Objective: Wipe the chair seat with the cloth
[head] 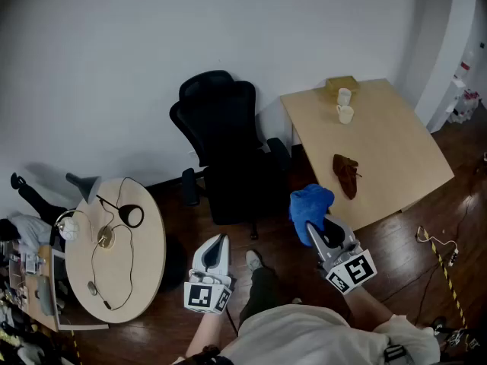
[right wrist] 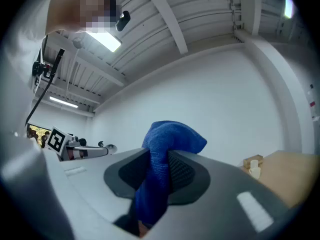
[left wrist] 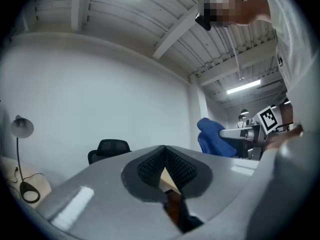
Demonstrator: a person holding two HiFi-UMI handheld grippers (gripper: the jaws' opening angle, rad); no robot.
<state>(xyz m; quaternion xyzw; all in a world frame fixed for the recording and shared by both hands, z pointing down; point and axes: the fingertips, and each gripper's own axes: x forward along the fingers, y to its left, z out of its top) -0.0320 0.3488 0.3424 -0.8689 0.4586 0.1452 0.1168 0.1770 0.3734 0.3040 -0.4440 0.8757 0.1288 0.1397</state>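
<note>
A black office chair stands against the white wall, its seat facing me. The blue cloth hangs bunched from my right gripper, which is shut on it, to the right of the chair and above the floor. In the right gripper view the cloth fills the gap between the jaws. My left gripper is held below the chair with its jaws shut and nothing between them. The left gripper view shows the chair far off and the cloth at the right.
A light wooden table at the right carries two white cups, a small box and a brown object. A round table at the left holds a lamp and cables. Cables lie on the dark floor at the right.
</note>
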